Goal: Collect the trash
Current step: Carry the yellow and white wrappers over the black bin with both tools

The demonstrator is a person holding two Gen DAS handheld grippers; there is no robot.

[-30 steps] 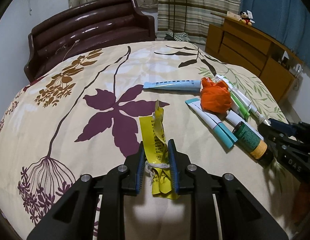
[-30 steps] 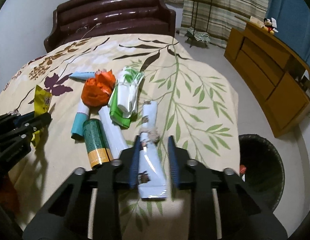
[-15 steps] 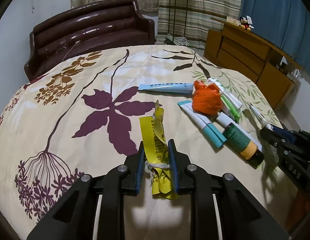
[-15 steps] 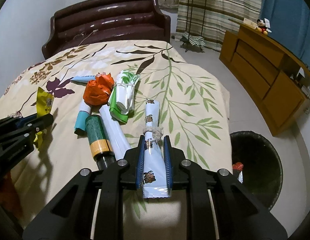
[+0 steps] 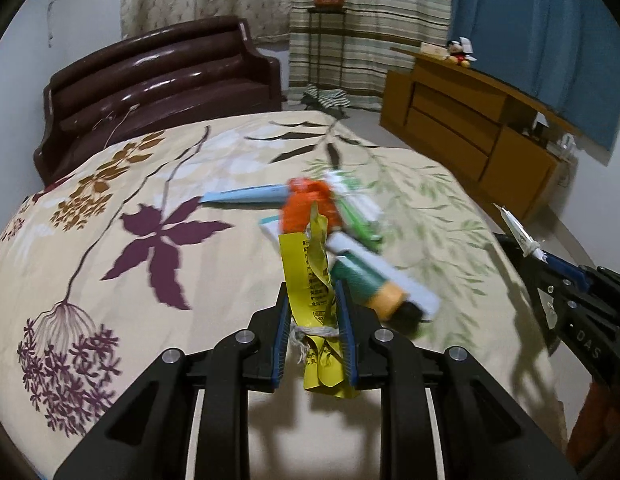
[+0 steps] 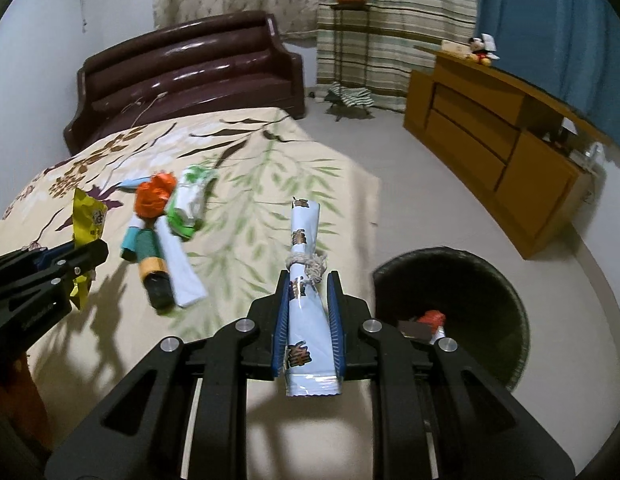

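Note:
My left gripper (image 5: 313, 292) is shut on a yellow wrapper (image 5: 311, 280) tied with string, lifted above the bed. My right gripper (image 6: 308, 282) is shut on a pale blue rolled wrapper (image 6: 304, 248) tied with string, held over the bed's right edge. A black trash bin (image 6: 465, 272) stands on the floor right of the bed with some trash inside. More trash lies on the bed: an orange crumpled bag (image 6: 154, 196), a green-white packet (image 6: 188, 204), a green tube with orange end (image 6: 150, 256) and a white tube (image 6: 178, 256).
The bed has a floral cover (image 5: 150, 240) and a dark brown headboard (image 5: 158, 76). A wooden dresser (image 6: 501, 148) stands along the right wall. A plant stand (image 6: 349, 40) is by the striped curtain.
Both grippers rose and swung right with their wrappers. The right gripper closed on the blue wrapper and lifted it toward the bin; the left view now sits over the trash pile.

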